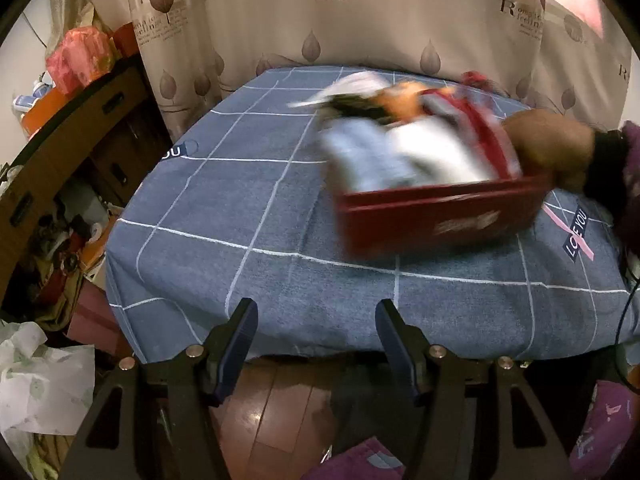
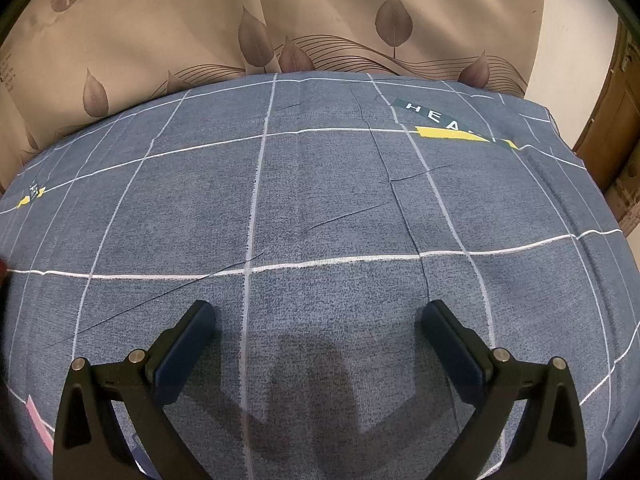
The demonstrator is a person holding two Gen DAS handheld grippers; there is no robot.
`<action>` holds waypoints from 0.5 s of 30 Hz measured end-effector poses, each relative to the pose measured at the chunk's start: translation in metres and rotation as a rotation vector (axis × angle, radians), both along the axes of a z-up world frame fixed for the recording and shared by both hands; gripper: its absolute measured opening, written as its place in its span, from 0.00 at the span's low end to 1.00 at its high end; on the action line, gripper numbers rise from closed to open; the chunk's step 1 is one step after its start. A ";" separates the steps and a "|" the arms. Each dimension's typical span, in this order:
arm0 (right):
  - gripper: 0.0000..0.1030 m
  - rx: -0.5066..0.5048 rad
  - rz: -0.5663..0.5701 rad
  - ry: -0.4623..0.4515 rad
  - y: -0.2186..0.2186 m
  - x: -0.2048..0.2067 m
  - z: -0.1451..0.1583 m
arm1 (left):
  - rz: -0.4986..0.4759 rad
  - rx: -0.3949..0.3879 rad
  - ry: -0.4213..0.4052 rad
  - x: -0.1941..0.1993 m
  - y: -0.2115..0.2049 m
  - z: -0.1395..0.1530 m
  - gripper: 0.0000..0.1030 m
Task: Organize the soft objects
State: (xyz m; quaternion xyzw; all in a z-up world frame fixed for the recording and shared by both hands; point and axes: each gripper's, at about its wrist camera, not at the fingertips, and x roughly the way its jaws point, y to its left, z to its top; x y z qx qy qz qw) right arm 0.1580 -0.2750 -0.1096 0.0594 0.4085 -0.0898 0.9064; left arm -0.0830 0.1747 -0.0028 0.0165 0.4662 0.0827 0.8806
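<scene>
Box [image 1: 440, 216] on the bed [image 1: 240, 220], toward its right side, well back from the near edge. Folded soft items [image 1: 404, 152] inside the box, heaped above its rim. Plush toy [image 1: 552, 144] just beside the box's far right corner. Curtain [image 1: 320, 20] behind the bed's far edge. Wooden cabinet [image 1: 80, 140] left of the bed, with bags [image 1: 76, 56] on top. Floor [image 1: 280, 408] before the near edge.

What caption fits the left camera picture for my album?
Open left gripper faces a blurry red box of soft things on the blue checked bed.
</scene>
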 end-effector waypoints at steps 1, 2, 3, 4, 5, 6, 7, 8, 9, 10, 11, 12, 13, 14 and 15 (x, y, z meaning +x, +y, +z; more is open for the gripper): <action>1.00 0.000 0.000 0.000 0.000 0.000 0.000 | 0.000 -0.001 0.001 0.000 0.000 0.000 0.61; 1.00 0.000 0.000 0.000 0.000 0.000 0.000 | -0.003 -0.003 0.002 0.000 -0.001 -0.001 0.61; 1.00 0.000 0.000 0.000 0.000 0.000 0.000 | -0.004 -0.001 0.005 0.000 -0.002 -0.002 0.61; 1.00 0.000 0.000 0.000 0.000 0.000 0.000 | -0.004 0.003 0.006 0.000 -0.002 -0.002 0.61; 1.00 0.000 0.000 0.000 0.000 0.000 0.000 | -0.006 0.008 0.011 0.000 -0.003 -0.003 0.61; 1.00 0.000 0.000 0.001 0.000 0.000 0.000 | -0.007 0.008 0.014 0.000 -0.005 -0.004 0.61; 1.00 0.000 0.000 0.001 0.000 0.000 0.000 | -0.011 0.004 0.019 0.000 -0.005 -0.005 0.61; 1.00 0.000 0.000 0.001 0.000 0.000 0.000 | -0.013 0.003 0.022 0.000 -0.006 -0.006 0.61; 1.00 0.000 0.000 0.001 0.000 0.000 -0.001 | -0.014 0.006 0.022 0.001 -0.006 -0.007 0.61; 1.00 0.000 0.000 0.001 0.000 0.000 -0.001 | -0.014 0.011 0.023 0.002 -0.006 -0.007 0.61; 1.00 0.000 0.000 0.001 0.000 0.000 -0.001 | -0.016 0.015 0.023 0.002 -0.006 -0.007 0.61; 1.00 0.000 0.000 0.001 0.000 0.000 -0.001 | -0.017 0.015 0.024 0.002 -0.007 -0.008 0.61; 1.00 0.000 0.000 0.001 0.000 0.000 -0.001 | -0.019 0.013 0.025 0.002 -0.006 -0.008 0.61; 1.00 0.000 0.000 0.001 0.000 0.000 -0.001 | -0.018 0.011 0.026 0.003 -0.005 -0.008 0.61; 1.00 0.000 0.000 0.001 0.000 0.000 -0.001 | -0.017 0.010 0.027 0.003 -0.005 -0.009 0.61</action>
